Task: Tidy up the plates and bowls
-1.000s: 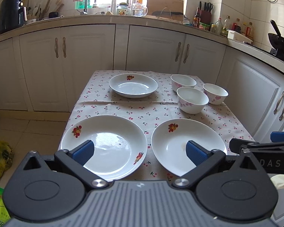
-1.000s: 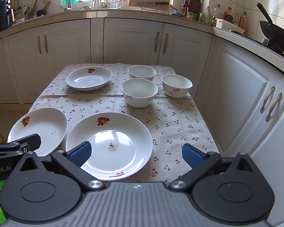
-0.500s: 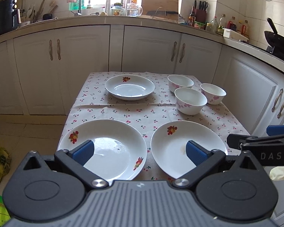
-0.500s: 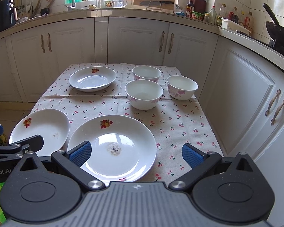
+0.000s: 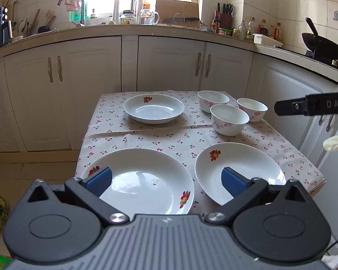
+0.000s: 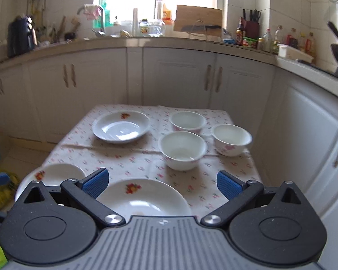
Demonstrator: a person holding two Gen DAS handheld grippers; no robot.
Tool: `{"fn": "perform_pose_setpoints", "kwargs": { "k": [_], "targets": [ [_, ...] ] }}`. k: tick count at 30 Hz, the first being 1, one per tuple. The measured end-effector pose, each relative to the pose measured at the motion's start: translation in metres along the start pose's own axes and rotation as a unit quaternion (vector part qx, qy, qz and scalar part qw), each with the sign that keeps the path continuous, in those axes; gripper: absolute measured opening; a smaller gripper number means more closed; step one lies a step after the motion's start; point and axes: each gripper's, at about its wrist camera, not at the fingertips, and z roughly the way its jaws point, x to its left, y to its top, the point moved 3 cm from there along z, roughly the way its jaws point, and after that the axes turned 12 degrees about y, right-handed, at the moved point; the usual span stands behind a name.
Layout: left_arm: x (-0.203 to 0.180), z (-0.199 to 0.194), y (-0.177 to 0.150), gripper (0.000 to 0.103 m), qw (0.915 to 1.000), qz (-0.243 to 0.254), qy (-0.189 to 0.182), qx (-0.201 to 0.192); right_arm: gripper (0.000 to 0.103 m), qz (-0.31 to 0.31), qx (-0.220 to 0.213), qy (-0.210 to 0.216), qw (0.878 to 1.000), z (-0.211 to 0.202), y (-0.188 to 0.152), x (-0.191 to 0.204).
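Two plates front; third plate rear-left, bowls rear-right.

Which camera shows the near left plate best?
The left wrist view: the near left plate shows almost whole and sharp, with only a finger over its edge. In the right wrist view this plate is blurred, mostly hidden behind the gripper body.
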Motion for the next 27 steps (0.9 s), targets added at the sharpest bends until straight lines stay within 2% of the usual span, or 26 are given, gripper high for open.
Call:
{"fn": "perform_pose_setpoints", "kwargs": {
  "k": [3,7,12,18,22,27],
  "targets": [
    [0.012,0.005,-0.008,0.102,0.9999,0.01,-0.001,0.007,0.103,-0.001,-0.007,0.043,0.999,0.013,0.002,0.001],
    [0.032,0.012,-0.021,0.102,0.9997,-0.002,-0.012,0.021,0.103,-0.012,0.033,0.079,0.996,0.042,0.001,0.014],
    [0.056,0.021,-0.038,0.102,0.999,-0.002,-0.027,0.037,0.103,-0.003,0.058,0.136,0.989,0.07,0.0,0.028],
    [0.076,0.035,-0.059,0.102,0.9965,0.023,-0.044,0.067,0.103,-0.068,0.091,0.132,0.985,0.101,-0.003,0.055],
    [0.081,0.043,-0.065,0.102,0.9946,0.041,-0.058,0.075,0.103,-0.081,0.116,0.153,0.978,0.121,-0.009,0.066],
    [0.079,0.055,-0.067,0.102,0.9902,0.088,-0.077,0.076,0.103,-0.087,0.144,0.174,0.97,0.143,-0.013,0.075]
  ]
}}
